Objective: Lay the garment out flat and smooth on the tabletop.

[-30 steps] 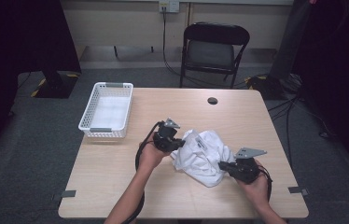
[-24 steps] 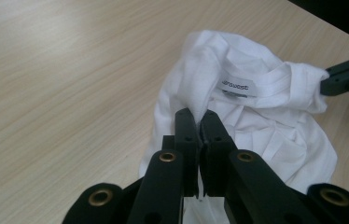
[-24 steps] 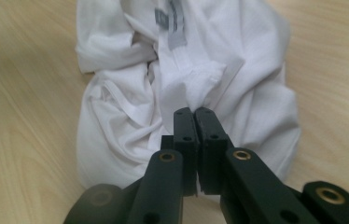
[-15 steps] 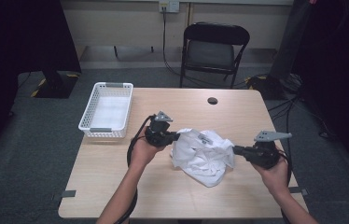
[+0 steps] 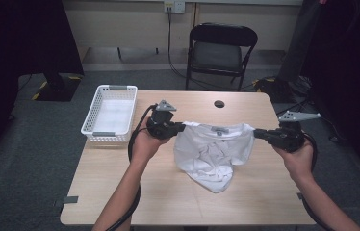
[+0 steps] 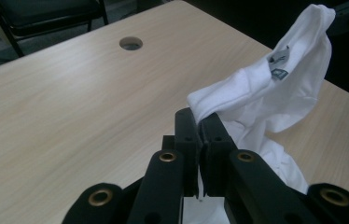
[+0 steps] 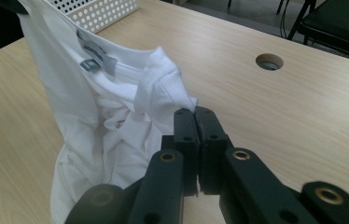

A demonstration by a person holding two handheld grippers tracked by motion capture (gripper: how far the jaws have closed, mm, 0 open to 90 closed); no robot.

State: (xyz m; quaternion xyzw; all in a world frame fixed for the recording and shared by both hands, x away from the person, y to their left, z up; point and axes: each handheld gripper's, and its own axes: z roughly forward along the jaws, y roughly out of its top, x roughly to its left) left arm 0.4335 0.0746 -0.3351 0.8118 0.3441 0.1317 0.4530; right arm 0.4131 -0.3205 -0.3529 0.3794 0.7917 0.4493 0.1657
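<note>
While pinched at each shoulder by left gripper (image 5: 182, 127) and right gripper (image 5: 257, 134), hangs white T-shirt (image 5: 214, 151), collar edge stretched level between both, hem below brushing table (image 5: 120, 192).

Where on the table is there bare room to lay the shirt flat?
Bare wood lies along the table's near edge below the white shirt, and at the far side around the round hole. It is crowded on the left by the white basket.
</note>
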